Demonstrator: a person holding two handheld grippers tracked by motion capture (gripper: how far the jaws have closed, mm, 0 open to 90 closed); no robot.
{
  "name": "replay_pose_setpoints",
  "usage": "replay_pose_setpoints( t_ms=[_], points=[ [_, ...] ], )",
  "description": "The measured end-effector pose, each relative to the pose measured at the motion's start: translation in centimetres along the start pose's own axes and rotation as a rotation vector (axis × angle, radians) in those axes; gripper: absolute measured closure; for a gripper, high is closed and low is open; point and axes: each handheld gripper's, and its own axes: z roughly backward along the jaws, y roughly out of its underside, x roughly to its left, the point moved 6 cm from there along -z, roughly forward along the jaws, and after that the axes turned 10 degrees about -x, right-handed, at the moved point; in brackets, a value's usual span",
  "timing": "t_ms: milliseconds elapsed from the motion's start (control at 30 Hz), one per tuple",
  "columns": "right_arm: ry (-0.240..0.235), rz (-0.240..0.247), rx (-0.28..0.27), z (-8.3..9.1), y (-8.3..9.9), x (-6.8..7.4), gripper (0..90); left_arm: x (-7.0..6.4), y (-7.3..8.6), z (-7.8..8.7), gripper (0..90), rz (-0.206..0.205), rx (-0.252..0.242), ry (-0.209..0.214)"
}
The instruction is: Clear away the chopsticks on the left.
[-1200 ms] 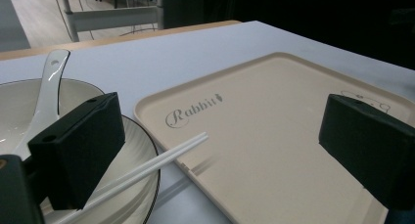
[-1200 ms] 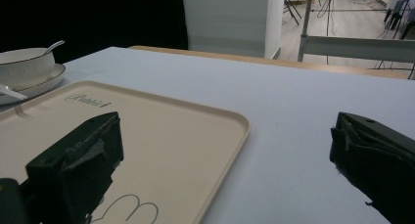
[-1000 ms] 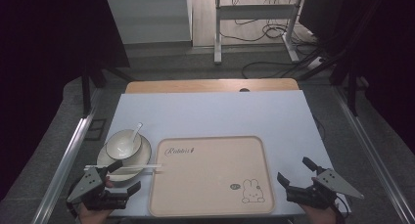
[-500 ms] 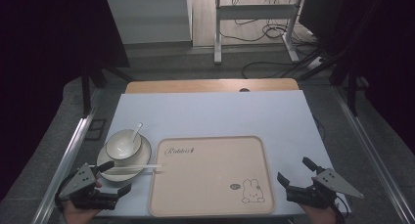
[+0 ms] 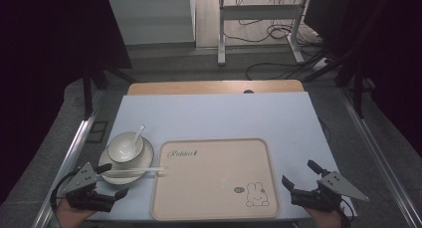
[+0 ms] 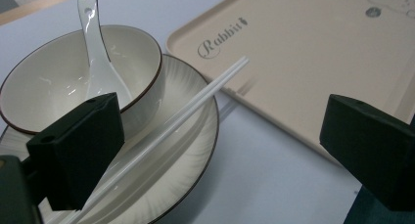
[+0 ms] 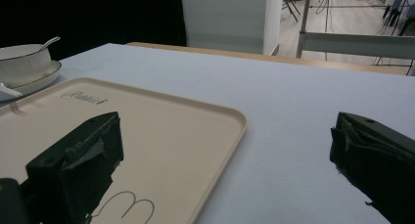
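White chopsticks lie as a close pair across the ribbed plate, their far tips reaching over the plate's rim onto the near edge of the beige tray. In the left gripper view they run diagonally between the two black jaws, nearer the left jaw, and neither jaw touches them. The left gripper stands wide apart with nothing between its jaws; from the high view it sits at the table's near left corner, just in front of the plate.

On the plate stands a pale bowl with a dark rim, and a white ceramic spoon rests inside it — handle leaning up over the far edge. Bowl and chopsticks share the plate side by side, the chopsticks on the side nearer the tray.

The tray, marked with a script word at one corner and a small rabbit drawing at the other, lies flat on the light blue table, just beside the plate.

The right gripper rests at the near right corner, close to the tray's right edge — its jaws also spread wide and holding nothing. A hand grips the left tool from below.
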Motion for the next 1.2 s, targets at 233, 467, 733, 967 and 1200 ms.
replay_pose_setpoints(
  t_ms=[233,467,733,967,1200],
  points=[
    [0.004,0.001,0.006,-0.1,0.1,-0.1,0.0,0.9,0.1,0.1,3.3,-0.021,0.065,0.013],
    [0.005,0.000,0.006,-0.1,0.2,-0.1,0.0,1.5,0.5,0.1,3.5,-0.046,0.146,0.039],
    [0.010,-0.003,0.006,0.0,0.2,-0.3,0.0,1.8,0.8,-0.3,4.9,-0.057,0.222,0.068],
    [0.015,0.005,0.015,-0.1,0.3,-0.2,0.0,2.0,0.6,-0.9,5.1,-0.047,0.301,0.119],
    [0.021,0.006,0.011,0.1,0.2,-0.2,0.0,2.5,1.1,-1.3,5.5,-0.034,0.366,0.130]
  ],
)
